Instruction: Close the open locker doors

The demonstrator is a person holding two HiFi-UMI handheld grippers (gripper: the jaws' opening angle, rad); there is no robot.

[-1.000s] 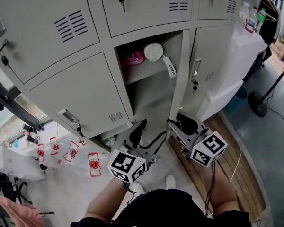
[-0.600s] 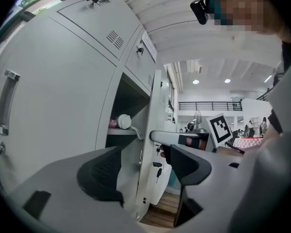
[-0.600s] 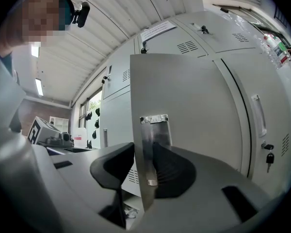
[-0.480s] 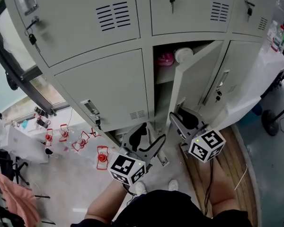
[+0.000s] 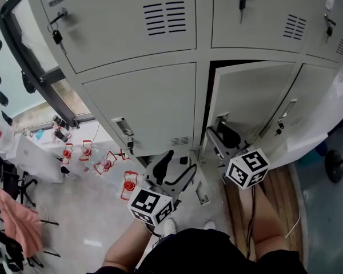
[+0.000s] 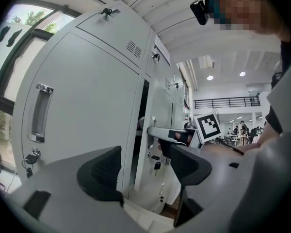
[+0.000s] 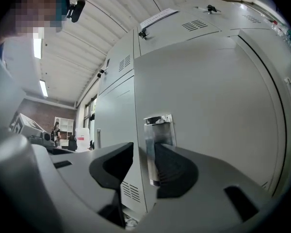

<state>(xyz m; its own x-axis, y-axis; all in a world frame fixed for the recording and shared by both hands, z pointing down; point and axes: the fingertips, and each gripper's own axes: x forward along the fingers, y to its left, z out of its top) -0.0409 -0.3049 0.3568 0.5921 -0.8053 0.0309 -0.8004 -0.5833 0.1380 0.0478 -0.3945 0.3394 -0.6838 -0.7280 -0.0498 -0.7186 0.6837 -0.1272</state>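
Note:
The lower middle locker door point(image 5: 251, 96) stands almost closed, with only a dark slit left along its free left edge. My right gripper point(image 5: 218, 131) is at that edge by the recessed handle point(image 7: 157, 130). Its jaws straddle the door's edge point(image 7: 139, 106) and are opening; the gripper point(image 7: 144, 166) shows a little space beside the edge. My left gripper point(image 5: 174, 161) hangs open and free below the neighbouring closed door point(image 5: 143, 104), nothing between its jaws point(image 6: 140, 171). The left gripper view shows the slit point(image 6: 143, 110) and the right gripper point(image 6: 177, 137) on the door.
Closed lockers with keys in their locks fill the wall above and to both sides. Several small red items point(image 5: 128, 184) lie on the floor at left. A wooden platform point(image 5: 274, 187) and a white covered table point(image 5: 331, 119) are at right. My shoe point(image 5: 167, 227) is below.
The door has swung from wide open to nearly shut, hiding the shelf's contents. My right gripper followed the door's edge. The left gripper stayed low and open.

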